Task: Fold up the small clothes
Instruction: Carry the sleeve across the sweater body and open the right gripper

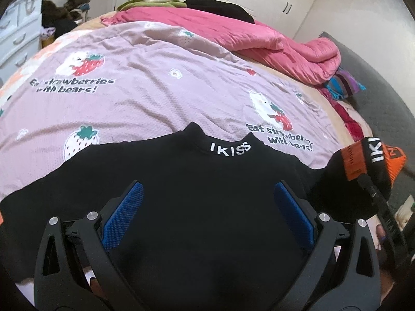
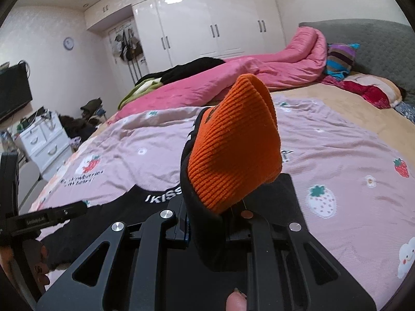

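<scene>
A black top [image 1: 197,207] with white letters on its collar lies flat on the pink strawberry sheet [image 1: 145,96] on the bed. The left tongs [image 1: 206,194] are wide apart over the middle of the top, with blue pads [image 1: 129,202] showing and nothing between them. The right tongs [image 2: 215,223] are squeezed tight on the top's sleeve. The orange cuff [image 2: 233,153] sticks up past them toward 12 o'clock. In the left view that cuff [image 1: 363,160] is out at 3 o'clock. A pink blanket [image 2: 207,83] is bunched up at the far side of the bed. White drawers [image 2: 44,140] stand at 9 o'clock in the right view, with small stuff on top that is too blurry to name
</scene>
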